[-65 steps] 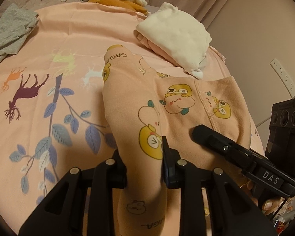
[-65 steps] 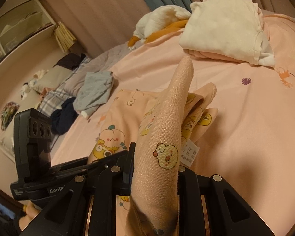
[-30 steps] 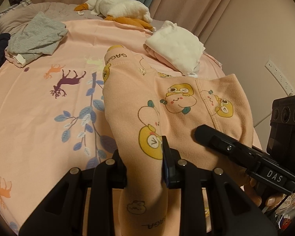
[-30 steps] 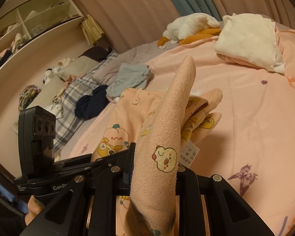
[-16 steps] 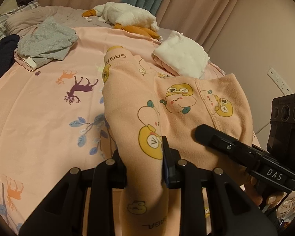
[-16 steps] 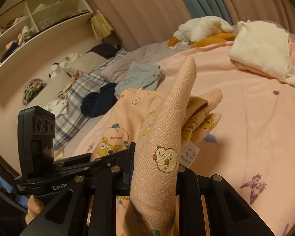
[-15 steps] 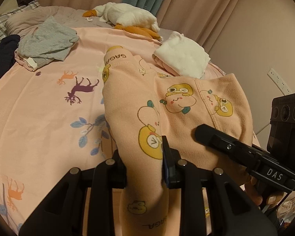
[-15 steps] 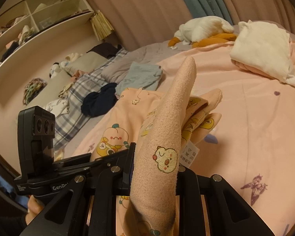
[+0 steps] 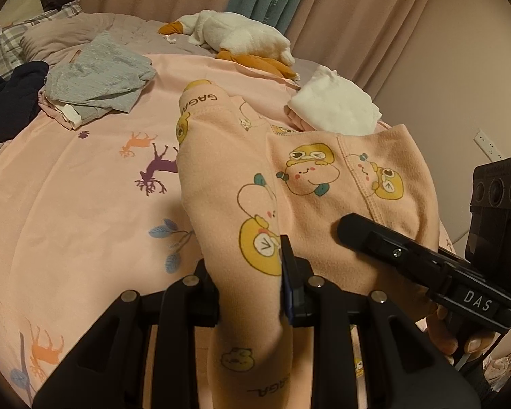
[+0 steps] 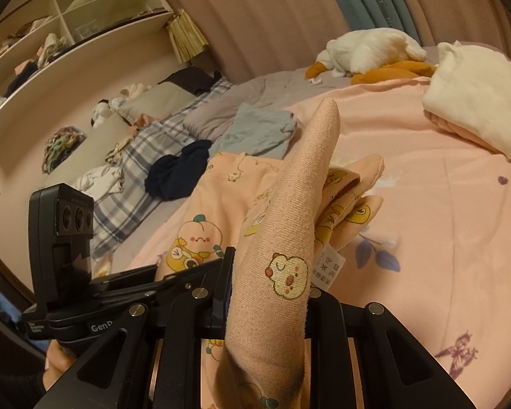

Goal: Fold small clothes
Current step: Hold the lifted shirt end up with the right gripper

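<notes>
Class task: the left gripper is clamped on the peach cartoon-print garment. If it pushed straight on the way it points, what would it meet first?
Probably the pink bedsheet, just beyond the peach garment that the left gripper holds; depth is unclear.

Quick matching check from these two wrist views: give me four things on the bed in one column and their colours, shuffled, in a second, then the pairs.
Things:
1. clamped pyjama piece
2. plush goose
3. crumpled garment by the plaid sheet
4. folded top

Colours:
A. grey
B. peach with cartoon prints
C. dark navy
D. white with orange

Pairs: 1-B, 2-D, 3-C, 4-A
</notes>
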A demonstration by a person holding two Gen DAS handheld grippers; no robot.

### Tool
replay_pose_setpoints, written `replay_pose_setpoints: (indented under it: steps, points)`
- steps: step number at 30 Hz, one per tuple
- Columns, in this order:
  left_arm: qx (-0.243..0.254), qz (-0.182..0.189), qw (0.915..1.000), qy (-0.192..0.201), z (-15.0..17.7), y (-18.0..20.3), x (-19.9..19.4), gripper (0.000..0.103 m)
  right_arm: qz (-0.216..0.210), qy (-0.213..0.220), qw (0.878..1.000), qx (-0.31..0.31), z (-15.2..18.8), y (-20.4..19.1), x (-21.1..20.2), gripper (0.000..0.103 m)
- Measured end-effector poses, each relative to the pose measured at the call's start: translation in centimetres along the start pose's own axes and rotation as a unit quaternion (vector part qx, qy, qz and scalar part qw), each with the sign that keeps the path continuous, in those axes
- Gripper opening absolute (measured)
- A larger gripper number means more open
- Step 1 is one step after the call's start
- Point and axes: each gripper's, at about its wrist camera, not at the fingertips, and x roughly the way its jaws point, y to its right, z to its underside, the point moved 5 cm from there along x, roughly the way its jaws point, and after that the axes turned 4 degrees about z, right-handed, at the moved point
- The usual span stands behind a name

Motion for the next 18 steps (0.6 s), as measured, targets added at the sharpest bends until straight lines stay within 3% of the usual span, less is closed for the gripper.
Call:
replay_pose_setpoints:
  steps: [18]
  points:
    - [-0.008, -0.017, 0.9998, -0.01, -1.1, -2.6, 2.0, 0.026, -0.011, -0.019, 1.0, 0.008, -0.4, 0.0, 2.7, 0.024]
